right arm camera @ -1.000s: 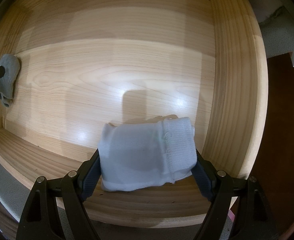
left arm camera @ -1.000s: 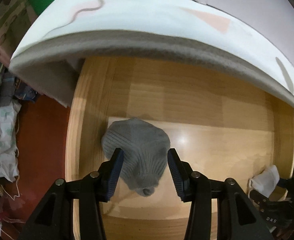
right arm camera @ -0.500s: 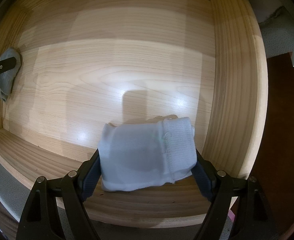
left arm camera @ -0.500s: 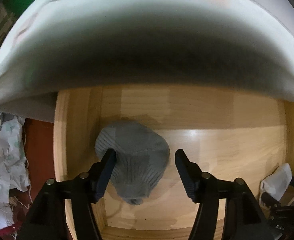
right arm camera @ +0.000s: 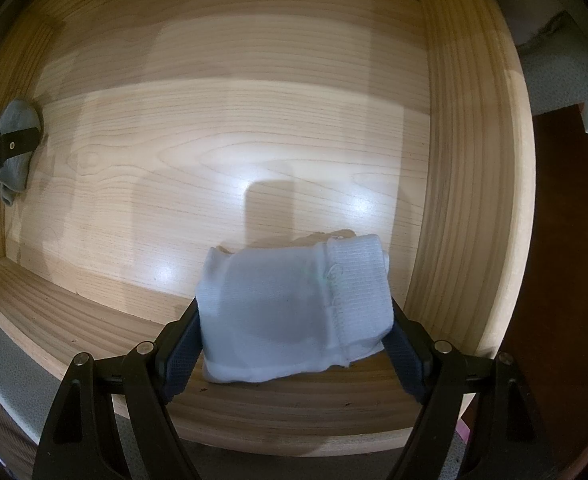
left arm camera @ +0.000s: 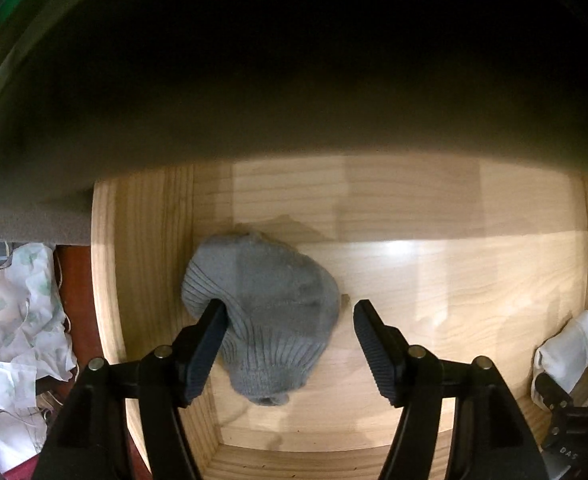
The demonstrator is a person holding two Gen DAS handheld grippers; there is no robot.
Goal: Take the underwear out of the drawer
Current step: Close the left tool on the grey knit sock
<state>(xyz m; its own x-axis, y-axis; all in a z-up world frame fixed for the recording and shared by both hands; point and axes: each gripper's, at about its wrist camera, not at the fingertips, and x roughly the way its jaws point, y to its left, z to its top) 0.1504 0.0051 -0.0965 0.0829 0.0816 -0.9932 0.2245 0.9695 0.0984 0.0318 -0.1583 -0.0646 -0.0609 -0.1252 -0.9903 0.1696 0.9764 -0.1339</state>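
Note:
A grey ribbed knitted garment (left arm camera: 262, 312) lies bunched on the wooden drawer floor (left arm camera: 453, 280), near the left wall. My left gripper (left arm camera: 290, 306) points down over it with its jaws opening; the left pad touches the knit and the right pad stands apart. In the right wrist view, a folded white garment (right arm camera: 278, 304) sits at the drawer's front right corner. My right gripper (right arm camera: 294, 312) is shut on it, both pads pressing its sides. The grey garment (right arm camera: 14, 120) and a left finger (right arm camera: 10, 146) show at the far left.
A dark overhanging padded edge (left arm camera: 294, 80) fills the upper half of the left wrist view. Crumpled pale cloth (left arm camera: 10, 320) lies outside the drawer's left wall. The drawer's right wall (right arm camera: 469, 160) stands close to the right gripper, with brown floor (right arm camera: 565, 280) beyond.
The left gripper's jaws have widened around the grey garment, and it has slid further under the padded edge, which now darkens the view. The right gripper and the white garment have not moved.

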